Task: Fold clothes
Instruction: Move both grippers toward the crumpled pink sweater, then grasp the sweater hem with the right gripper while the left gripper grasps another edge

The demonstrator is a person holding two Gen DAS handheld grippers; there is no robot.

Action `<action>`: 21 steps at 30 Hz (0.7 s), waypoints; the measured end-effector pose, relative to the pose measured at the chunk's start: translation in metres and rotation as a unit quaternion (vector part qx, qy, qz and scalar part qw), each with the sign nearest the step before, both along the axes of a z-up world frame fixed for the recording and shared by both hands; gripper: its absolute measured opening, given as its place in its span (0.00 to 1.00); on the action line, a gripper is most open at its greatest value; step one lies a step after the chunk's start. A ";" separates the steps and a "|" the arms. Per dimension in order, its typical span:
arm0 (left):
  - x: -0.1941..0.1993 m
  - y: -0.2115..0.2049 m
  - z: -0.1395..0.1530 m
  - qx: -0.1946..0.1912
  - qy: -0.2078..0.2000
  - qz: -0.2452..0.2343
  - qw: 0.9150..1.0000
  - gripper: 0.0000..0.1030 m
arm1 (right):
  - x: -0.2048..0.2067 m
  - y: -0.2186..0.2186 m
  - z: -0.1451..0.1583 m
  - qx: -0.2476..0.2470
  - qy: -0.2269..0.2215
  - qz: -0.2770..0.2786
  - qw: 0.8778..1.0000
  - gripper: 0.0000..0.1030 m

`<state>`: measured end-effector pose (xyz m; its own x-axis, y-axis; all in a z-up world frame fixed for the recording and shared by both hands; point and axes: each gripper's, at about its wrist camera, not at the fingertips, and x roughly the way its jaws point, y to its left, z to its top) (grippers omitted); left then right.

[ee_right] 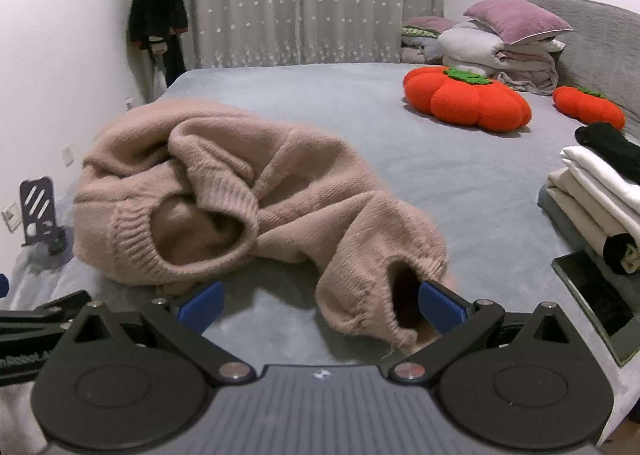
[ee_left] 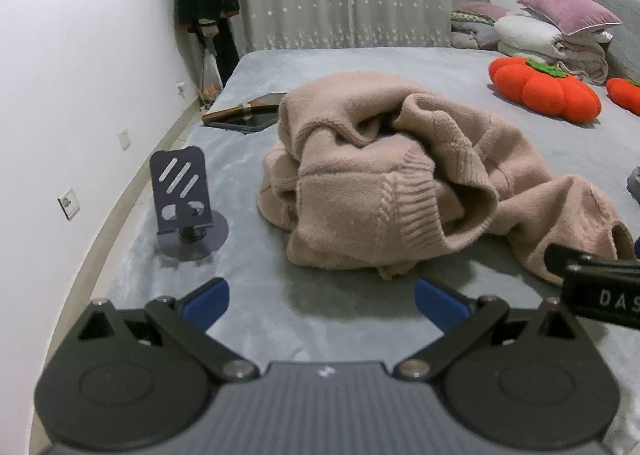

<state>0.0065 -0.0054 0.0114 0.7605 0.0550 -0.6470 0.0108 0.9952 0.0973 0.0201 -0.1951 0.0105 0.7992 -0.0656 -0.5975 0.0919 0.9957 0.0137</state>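
- The pink knit sweater [ee_left: 384,179] is lying crumpled in a heap on the grey bed [ee_left: 340,67], bunched up on itself, with its ribbed hem gaping open toward the cameras.
- One sleeve is trailing out to the right of the heap, its cuff [ee_right: 400,295] opening toward the right wrist camera.
- The left gripper [ee_left: 322,295] is hovering low over the bed just in front of the heap, its blue fingertips [ee_left: 206,297] standing wide apart with only bare bedding between them.
- The right gripper [ee_right: 320,303] is sitting at the sleeve end, jaws spread wide too; its right blue fingertip [ee_right: 440,305] is showing right at the mouth of the cuff, though whether it is touching the knit I cannot tell.
- A purple phone stand [ee_left: 186,199] is standing upright on the bed to the left of the sweater, well clear of it.
- Behind the heap, a dark tablet [ee_left: 248,115] is lying flat.
- Off to the right, a stack of folded clothes [ee_right: 600,199] is sitting near the bed's edge.
- Farther back, two orange pumpkin cushions [ee_right: 468,99] are resting near piled pillows and blankets [ee_right: 508,39].
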 end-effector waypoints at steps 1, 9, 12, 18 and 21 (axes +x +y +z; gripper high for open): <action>0.003 0.000 0.003 -0.001 -0.004 0.000 1.000 1.00 | 0.002 -0.003 0.001 0.002 0.000 -0.005 1.000 1.00; 0.036 -0.012 0.012 0.006 -0.003 -0.016 1.000 1.00 | 0.034 -0.033 -0.002 0.007 0.021 -0.036 0.999 1.00; 0.053 -0.019 0.007 0.013 0.000 -0.027 1.000 1.00 | 0.050 -0.039 -0.010 -0.007 0.034 -0.043 0.998 1.00; 0.082 -0.027 -0.011 0.035 0.000 -0.052 0.998 1.00 | 0.084 -0.053 -0.034 -0.030 0.067 -0.048 0.996 1.00; 0.093 -0.029 -0.024 0.033 0.014 -0.065 0.997 1.00 | 0.098 -0.061 -0.049 -0.024 0.087 -0.044 0.995 1.00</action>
<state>0.0995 -0.0344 -0.0130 0.7452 0.0008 -0.6669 0.1423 0.9768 0.1602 0.1180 -0.2557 -0.0381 0.6739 -0.1629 -0.7207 0.1761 0.9827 -0.0574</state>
